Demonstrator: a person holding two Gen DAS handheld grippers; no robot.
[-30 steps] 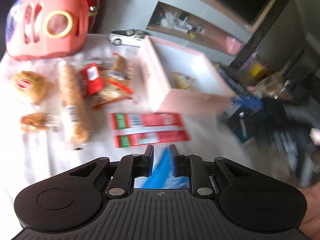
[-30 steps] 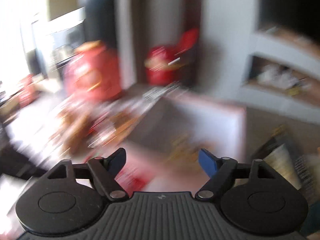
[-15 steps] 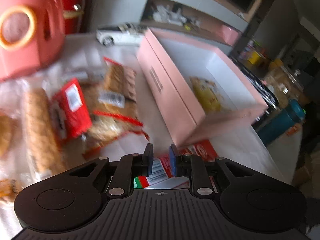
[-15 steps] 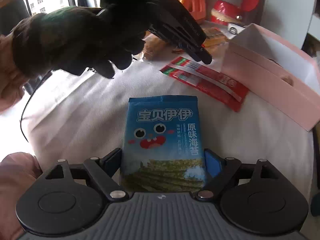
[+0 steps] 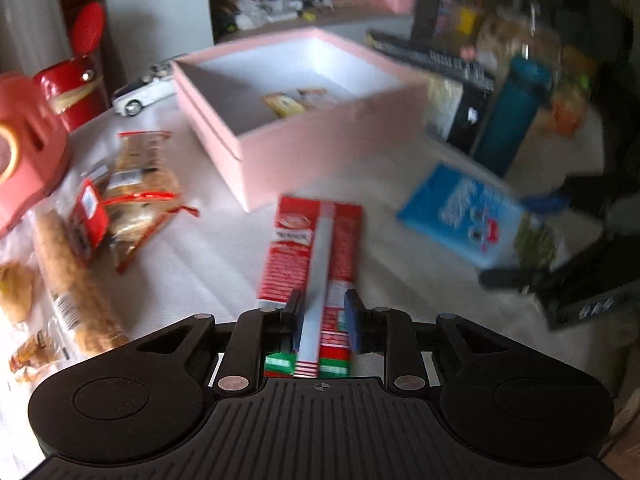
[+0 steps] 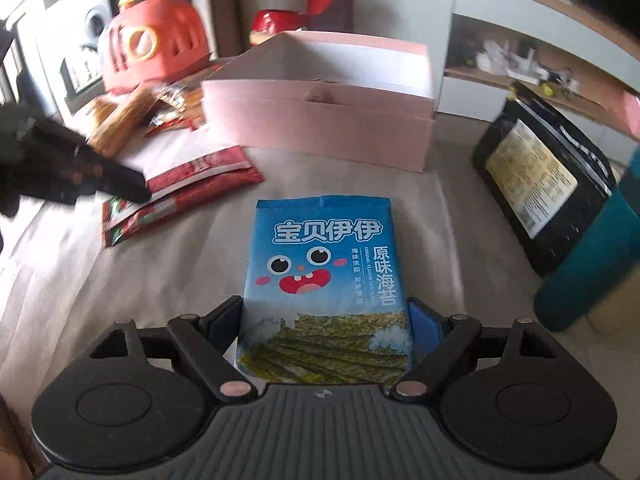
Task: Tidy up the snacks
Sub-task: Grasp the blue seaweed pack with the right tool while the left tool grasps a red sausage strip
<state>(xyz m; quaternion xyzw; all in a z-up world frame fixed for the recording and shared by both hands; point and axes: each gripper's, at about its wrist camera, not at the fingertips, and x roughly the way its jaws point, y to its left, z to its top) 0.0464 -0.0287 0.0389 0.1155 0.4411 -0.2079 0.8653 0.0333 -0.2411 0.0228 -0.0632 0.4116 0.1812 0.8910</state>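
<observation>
My left gripper is shut on the near end of a red snack packet with a white stripe, which lies on the white tablecloth. My right gripper is shut on a blue seaweed packet and holds it by its lower end; the packet also shows in the left wrist view. An open pink box with a few snacks inside stands beyond both; it also shows in the right wrist view. The left gripper appears in the right wrist view on the red packet.
Several bread and biscuit packets lie left of the box. A coral plastic carrier, a red figure and a white toy car stand behind. A teal bottle and a black pouch stand at the right.
My left gripper has swung right and now grips the red packet's end. My right gripper has lifted the blue seaweed packet and carried it toward the pink box.
</observation>
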